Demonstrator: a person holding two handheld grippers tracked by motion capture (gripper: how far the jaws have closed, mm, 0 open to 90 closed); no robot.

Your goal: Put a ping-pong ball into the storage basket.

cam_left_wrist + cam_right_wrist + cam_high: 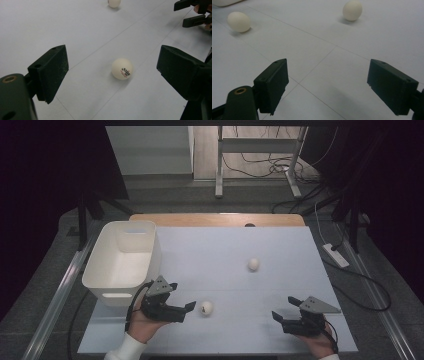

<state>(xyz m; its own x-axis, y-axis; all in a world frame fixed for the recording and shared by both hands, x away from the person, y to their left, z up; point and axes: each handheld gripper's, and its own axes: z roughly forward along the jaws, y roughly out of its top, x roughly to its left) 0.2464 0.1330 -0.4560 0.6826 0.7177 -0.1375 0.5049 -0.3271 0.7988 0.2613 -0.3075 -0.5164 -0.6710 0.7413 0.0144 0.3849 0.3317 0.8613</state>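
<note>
Near the table's [250, 245] front edge, left of centre, a ping-pong ball [206, 307] lies just ahead of the left gripper [185, 311], jaws spread wide and empty; the right gripper [284, 311], also open, waits well apart.

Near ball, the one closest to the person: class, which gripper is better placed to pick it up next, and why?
Left. The left gripper is open and right beside the near ball, which lies just ahead between its jaws in the left gripper view. The right gripper, also open, sits farther off.
</note>
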